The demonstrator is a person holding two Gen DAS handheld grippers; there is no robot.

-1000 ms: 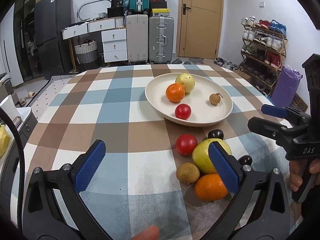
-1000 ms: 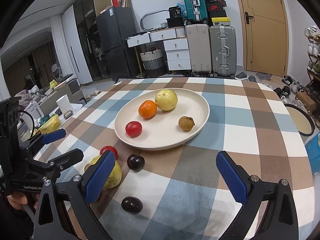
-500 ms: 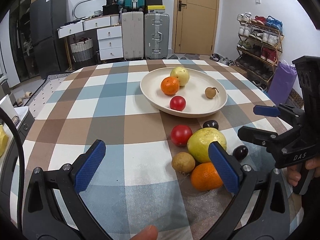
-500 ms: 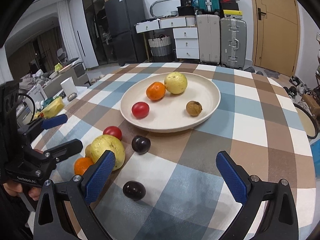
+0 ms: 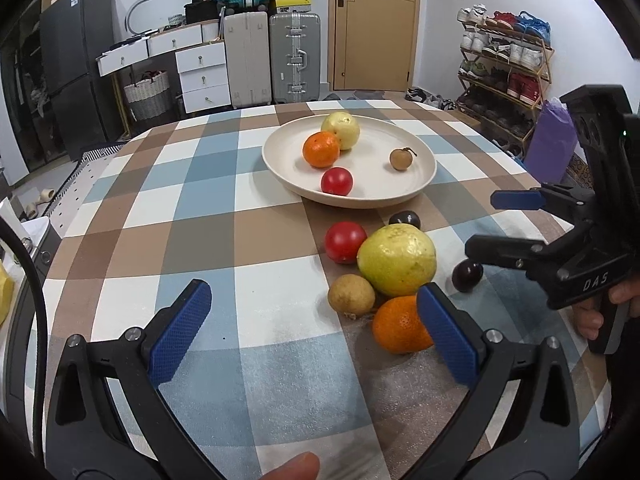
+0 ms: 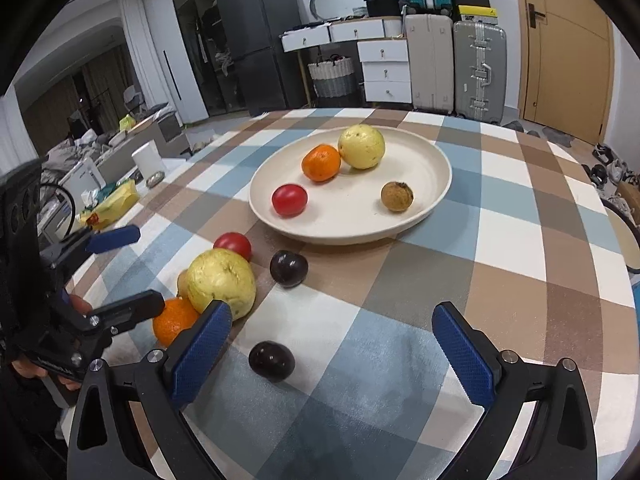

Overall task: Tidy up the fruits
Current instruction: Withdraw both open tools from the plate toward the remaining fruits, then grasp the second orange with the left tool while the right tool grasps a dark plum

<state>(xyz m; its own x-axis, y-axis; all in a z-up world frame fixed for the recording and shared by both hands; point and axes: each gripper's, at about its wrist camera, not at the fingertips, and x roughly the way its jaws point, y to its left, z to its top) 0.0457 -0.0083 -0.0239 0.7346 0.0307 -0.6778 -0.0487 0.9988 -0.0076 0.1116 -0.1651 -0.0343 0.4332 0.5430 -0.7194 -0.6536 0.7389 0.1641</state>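
Left wrist view: the left hand-held gripper (image 5: pixel 314 330) is wide open with nothing in it, hovering over the checkered surface (image 5: pixel 160 216) near a loose pile of fruit, an orange (image 5: pixel 400 326) closest. Right wrist view: the right hand-held gripper (image 6: pixel 332 354) is also spread wide and empty, a dark plum (image 6: pixel 272 361) between its fingers; the plate (image 6: pixel 420 216) holds four fruits.

1. This is a home, a living and dining room.
2. A shoe rack (image 5: pixel 504 52) full of shoes stands beside the wooden door (image 5: pixel 374 26).
3. Suitcases (image 5: pixel 294 58), a white drawer unit (image 6: pixel 386 70) and a dark fridge (image 6: pixel 256 40) stand along the wall.
4. A checked tablecloth (image 5: pixel 168 200) covers the table.
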